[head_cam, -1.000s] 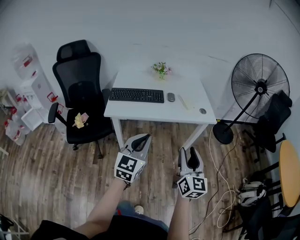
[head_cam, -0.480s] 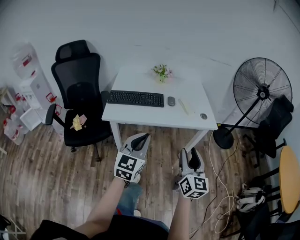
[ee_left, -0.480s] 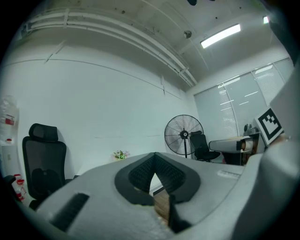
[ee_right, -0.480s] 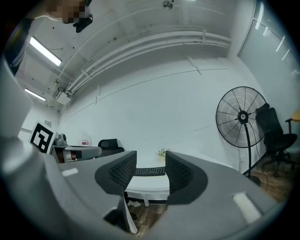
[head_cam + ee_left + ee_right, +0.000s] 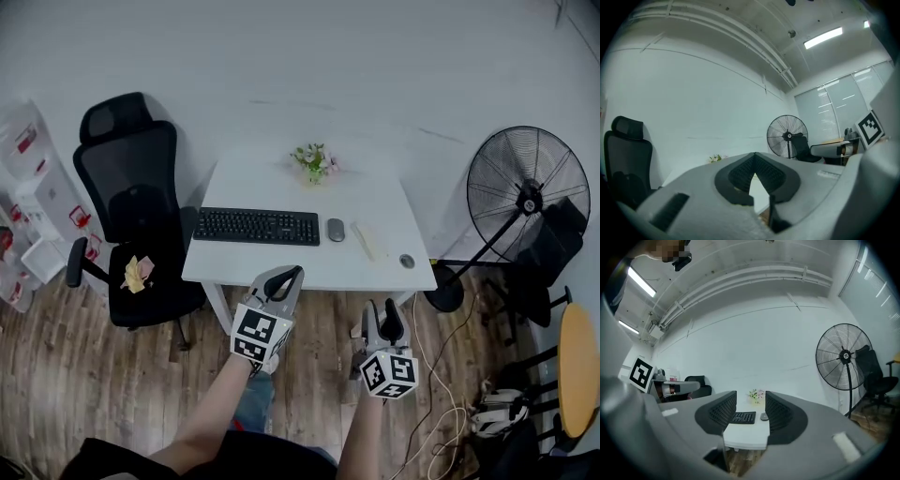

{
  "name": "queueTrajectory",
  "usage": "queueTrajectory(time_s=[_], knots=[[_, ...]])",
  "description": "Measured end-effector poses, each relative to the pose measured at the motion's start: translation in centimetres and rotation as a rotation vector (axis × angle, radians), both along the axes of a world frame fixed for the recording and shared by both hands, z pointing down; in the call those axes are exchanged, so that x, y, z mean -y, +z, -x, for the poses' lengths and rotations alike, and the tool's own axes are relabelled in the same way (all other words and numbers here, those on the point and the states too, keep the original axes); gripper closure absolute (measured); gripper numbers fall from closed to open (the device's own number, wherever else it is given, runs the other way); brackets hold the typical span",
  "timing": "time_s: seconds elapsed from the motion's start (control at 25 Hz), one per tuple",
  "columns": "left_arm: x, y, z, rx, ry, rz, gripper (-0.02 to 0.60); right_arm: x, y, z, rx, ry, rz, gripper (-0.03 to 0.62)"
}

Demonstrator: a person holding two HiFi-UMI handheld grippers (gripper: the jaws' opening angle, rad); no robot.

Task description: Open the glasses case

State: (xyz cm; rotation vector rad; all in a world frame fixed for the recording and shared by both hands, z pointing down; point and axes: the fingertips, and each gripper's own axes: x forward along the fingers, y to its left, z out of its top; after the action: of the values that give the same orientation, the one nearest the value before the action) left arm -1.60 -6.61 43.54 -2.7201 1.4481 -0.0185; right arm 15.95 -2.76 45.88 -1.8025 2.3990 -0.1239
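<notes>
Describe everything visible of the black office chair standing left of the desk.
The office chair is black, with a separate headrest, a tall back that looks like mesh, a padded seat and two armrests. It stands upright on the wooden floor by the left end of the white desk; whether they touch cannot be told. Base legs show beneath the seat. A crumpled yellowish thing lies on the seat, and nobody sits there.

**White room, plank floor**

A plain white wall (image 5: 375, 56) backs a white bench (image 5: 253, 187). A black chair (image 5: 131, 187) stands left of it, a black pedestal fan (image 5: 527, 197) to its right. The floor (image 5: 75, 375) is brown planks. A strip light (image 5: 823, 37) glows overhead, and blinds (image 5: 834, 108) cover the windows.
</notes>
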Motion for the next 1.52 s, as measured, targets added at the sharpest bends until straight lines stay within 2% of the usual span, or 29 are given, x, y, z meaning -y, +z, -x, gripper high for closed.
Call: queueTrajectory(time_s=[0.36, 0.68, 0.92, 1.28, 1.52], knots=[[15.2, -0.8, -1.1, -0.008, 0.091, 0.033, 0.574, 14.1, 0.2, 0.0, -0.009, 0.068, 0.052, 0.410], [23.6, -0.3, -3.9, -0.004, 0.187, 0.062, 0.574, 21.6, 0.7, -1.8, 0.001, 0.145, 0.079, 0.410], [27.3, 0.3, -6.1, 0.001, 0.254, 0.069, 0.574, 25.1, 1.5, -3.6, 0.015, 0.204, 0.091, 0.410], [29.8, 0.6, -7.8, -0.016, 0.280, 0.092, 0.574, 26.7, 2.1, -5.8, 0.007, 0.249, 0.119, 0.410], [31.2, 0.4, -8.2, -0.015, 0.261, 0.097, 0.574, 28.3, 4.9, -6.5, -0.082, 0.218, 0.211, 0.410]])
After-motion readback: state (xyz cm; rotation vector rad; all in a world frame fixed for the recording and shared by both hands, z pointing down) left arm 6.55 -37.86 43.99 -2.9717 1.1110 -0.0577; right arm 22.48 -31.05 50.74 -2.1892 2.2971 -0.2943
